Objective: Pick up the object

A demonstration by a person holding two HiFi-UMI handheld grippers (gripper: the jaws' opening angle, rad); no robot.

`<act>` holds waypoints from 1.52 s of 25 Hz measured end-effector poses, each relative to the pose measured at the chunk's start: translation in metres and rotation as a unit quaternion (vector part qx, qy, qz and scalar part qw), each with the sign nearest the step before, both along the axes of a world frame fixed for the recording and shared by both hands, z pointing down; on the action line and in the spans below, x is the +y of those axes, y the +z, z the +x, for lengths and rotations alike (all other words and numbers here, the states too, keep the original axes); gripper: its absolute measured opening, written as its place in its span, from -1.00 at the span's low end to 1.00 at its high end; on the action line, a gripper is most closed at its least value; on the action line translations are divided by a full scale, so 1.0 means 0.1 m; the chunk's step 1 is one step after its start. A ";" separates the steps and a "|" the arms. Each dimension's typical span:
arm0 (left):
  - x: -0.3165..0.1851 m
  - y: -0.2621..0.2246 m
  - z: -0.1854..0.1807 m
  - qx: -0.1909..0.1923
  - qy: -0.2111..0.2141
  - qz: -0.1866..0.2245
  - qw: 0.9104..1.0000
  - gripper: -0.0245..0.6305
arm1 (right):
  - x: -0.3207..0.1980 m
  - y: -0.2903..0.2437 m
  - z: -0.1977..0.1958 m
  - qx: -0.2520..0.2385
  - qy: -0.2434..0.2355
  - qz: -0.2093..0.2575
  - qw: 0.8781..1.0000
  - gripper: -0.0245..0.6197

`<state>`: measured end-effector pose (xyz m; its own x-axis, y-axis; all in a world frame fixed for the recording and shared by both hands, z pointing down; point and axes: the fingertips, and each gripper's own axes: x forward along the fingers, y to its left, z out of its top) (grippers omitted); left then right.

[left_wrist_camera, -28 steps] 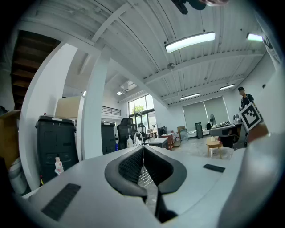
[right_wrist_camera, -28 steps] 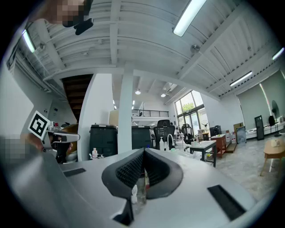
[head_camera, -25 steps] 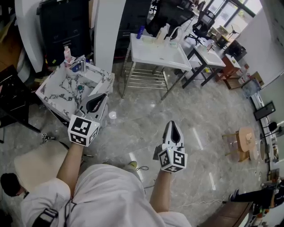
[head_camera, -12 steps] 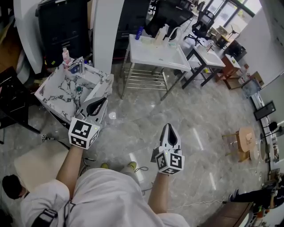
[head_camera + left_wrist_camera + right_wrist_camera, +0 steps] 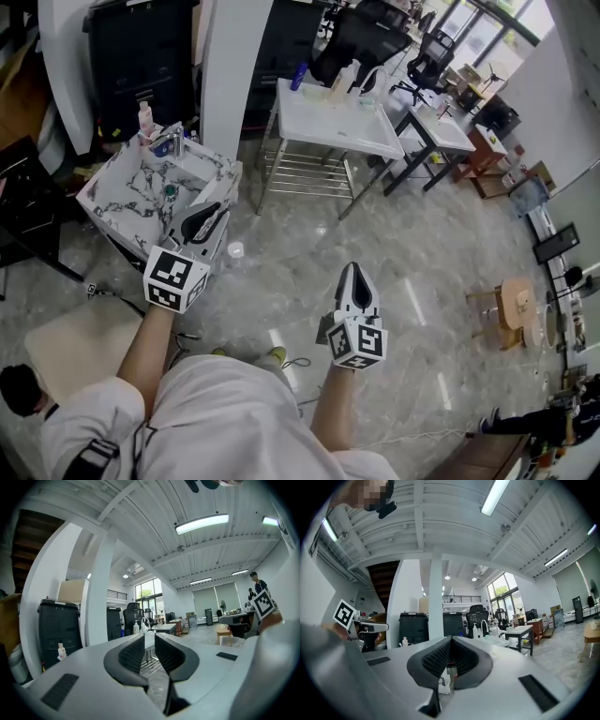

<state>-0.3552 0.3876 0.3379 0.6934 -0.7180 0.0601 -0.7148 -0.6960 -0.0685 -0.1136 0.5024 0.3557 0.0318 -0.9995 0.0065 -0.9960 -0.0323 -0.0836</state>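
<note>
left gripper [image 5: 149, 640] jaws have parted; right gripper [image 5: 451, 641] stays closed.

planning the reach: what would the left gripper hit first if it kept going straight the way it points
Probably the white table: the left gripper, jaws slightly parted, frames its edge and the wire shelf beneath. Only floor seems to lie between, though depth is unclear.

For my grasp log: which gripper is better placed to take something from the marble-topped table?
Likely the left gripper: jaws apart, beside the marble-topped table. The right gripper is shut, out over floor.
</note>
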 end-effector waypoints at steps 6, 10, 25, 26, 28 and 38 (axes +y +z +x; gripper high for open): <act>-0.01 0.02 -0.09 0.005 0.005 -0.003 1.000 -0.68 | -0.04 0.01 -0.11 -0.001 -0.003 -0.004 1.000 -0.91; -0.04 0.07 -0.08 0.007 0.006 -0.007 1.000 -0.68 | -0.04 0.07 -0.11 -0.008 -0.005 -0.007 1.000 -0.91; -0.71 0.27 0.42 -0.022 -0.003 -0.017 1.000 -0.68 | -0.88 0.32 0.43 -0.029 -0.025 -0.019 0.999 -0.91; -0.80 0.28 0.46 -0.023 -0.006 -0.018 1.000 -0.68 | -0.97 0.34 0.48 -0.033 -0.027 -0.019 0.999 -0.91; -0.97 0.32 0.59 -0.027 -0.008 -0.022 0.999 -0.68 | -1.15 0.36 0.62 -0.047 -0.030 -0.016 0.998 -0.91; -1.97 0.37 1.54 -0.042 -0.006 -0.033 0.999 -0.68 | -2.23 0.35 1.50 -0.066 -0.046 -0.012 0.997 -0.91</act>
<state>-0.2007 0.1901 0.3751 0.6759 -0.7182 0.1652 -0.7164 -0.6929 -0.0816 0.0364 0.2790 0.3908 -0.0618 -0.9977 0.0279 -0.9755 0.0544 -0.2134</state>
